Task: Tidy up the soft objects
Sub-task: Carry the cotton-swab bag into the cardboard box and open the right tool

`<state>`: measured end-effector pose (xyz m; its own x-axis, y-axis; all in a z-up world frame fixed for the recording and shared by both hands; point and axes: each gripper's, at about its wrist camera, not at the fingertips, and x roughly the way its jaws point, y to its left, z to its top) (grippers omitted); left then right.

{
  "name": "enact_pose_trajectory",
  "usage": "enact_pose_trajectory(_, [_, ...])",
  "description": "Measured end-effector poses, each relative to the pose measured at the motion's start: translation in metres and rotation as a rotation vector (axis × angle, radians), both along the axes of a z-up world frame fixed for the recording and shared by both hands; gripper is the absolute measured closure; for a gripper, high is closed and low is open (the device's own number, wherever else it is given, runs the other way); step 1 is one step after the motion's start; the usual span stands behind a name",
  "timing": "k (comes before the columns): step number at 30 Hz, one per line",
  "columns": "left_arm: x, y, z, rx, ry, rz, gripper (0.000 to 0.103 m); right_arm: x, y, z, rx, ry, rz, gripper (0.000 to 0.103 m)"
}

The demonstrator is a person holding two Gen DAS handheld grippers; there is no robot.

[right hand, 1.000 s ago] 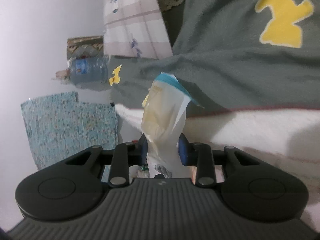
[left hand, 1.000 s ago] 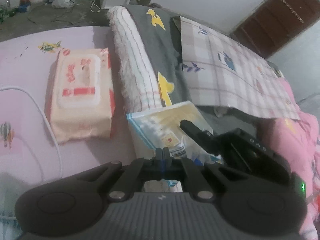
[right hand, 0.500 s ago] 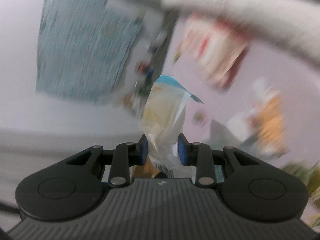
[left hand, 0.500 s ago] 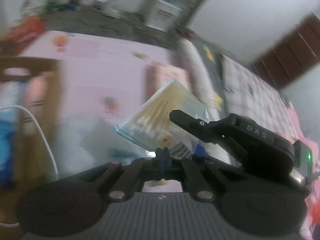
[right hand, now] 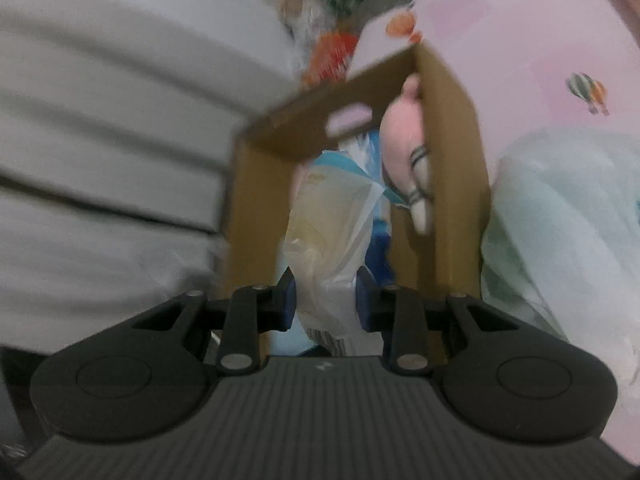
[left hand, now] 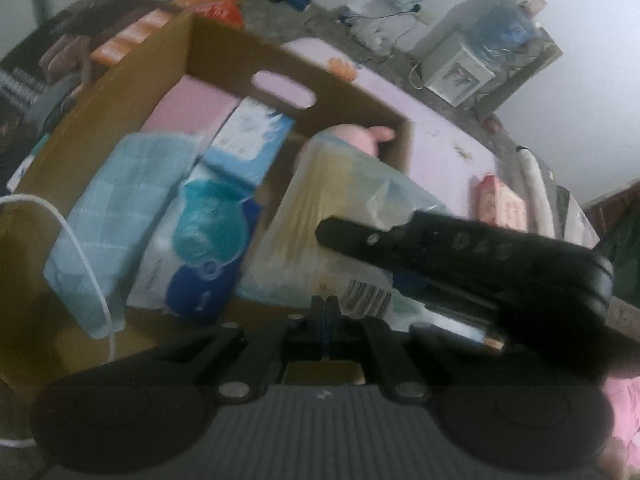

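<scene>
From the left wrist, the left gripper (left hand: pixel 325 305), fingers pressed together on the clear plastic bag of pale cotton swabs (left hand: pixel 320 224), held it over the open brown cardboard box (left hand: pixel 224 46). Inside lay one light-blue checked cloth (left hand: pixel 116 208), one blue tissue pack (left hand: pixel 252 140) and one pink plush toy (left hand: pixel 360 140). The right gripper's black body (left hand: pixel 480 252) hid the bag's right side.

From the right wrist, the right gripper (right hand: pixel 324 300) clamped the same bag (right hand: pixel 332 220) above that box (right hand: pixel 456 168).

A clear plastic bag (left hand: pixel 320 216) of pale yellow sticks hangs above the open cardboard box (left hand: pixel 224 46).
</scene>
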<state>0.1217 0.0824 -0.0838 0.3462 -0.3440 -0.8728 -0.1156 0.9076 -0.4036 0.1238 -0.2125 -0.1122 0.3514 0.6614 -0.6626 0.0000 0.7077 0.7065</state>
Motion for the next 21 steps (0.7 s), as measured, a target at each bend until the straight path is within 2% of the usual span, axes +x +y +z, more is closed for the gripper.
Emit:
enact_pose_trajectory(4, [0.002,0.015,-0.03,0.0,0.069,-0.012,0.097,0.004,0.034,-0.011,-0.204,0.01,0.133,0.075])
enact_pose_trajectory(8, [-0.004,0.032,-0.044,0.024,0.084,0.0,0.094,0.002,0.056,-0.019,-0.368,0.031,0.214,0.075])
enact_pose_trajectory(14, [-0.006,0.046,-0.051,0.037,0.091,-0.002,0.088,0.009,0.079,-0.021,-0.508,0.03,0.239,0.072])
enact_pose_trajectory(16, [-0.006,0.048,-0.052,0.047,0.09,-0.011,0.086,0.009,0.083,-0.02,-0.508,0.03,0.241,0.063])
enact_pose_trajectory(17, [-0.006,0.049,-0.053,0.052,0.089,-0.015,0.083,0.009,0.087,-0.021,-0.501,0.027,0.241,0.051])
enact_pose_trajectory(18, [-0.005,0.048,-0.053,0.056,0.088,-0.018,0.083,0.009,0.088,-0.02,-0.49,0.025,0.24,0.045])
enact_pose_trajectory(21, [-0.004,0.047,-0.055,0.064,0.085,-0.034,0.081,0.01,0.089,-0.02,-0.45,0.011,0.219,0.036])
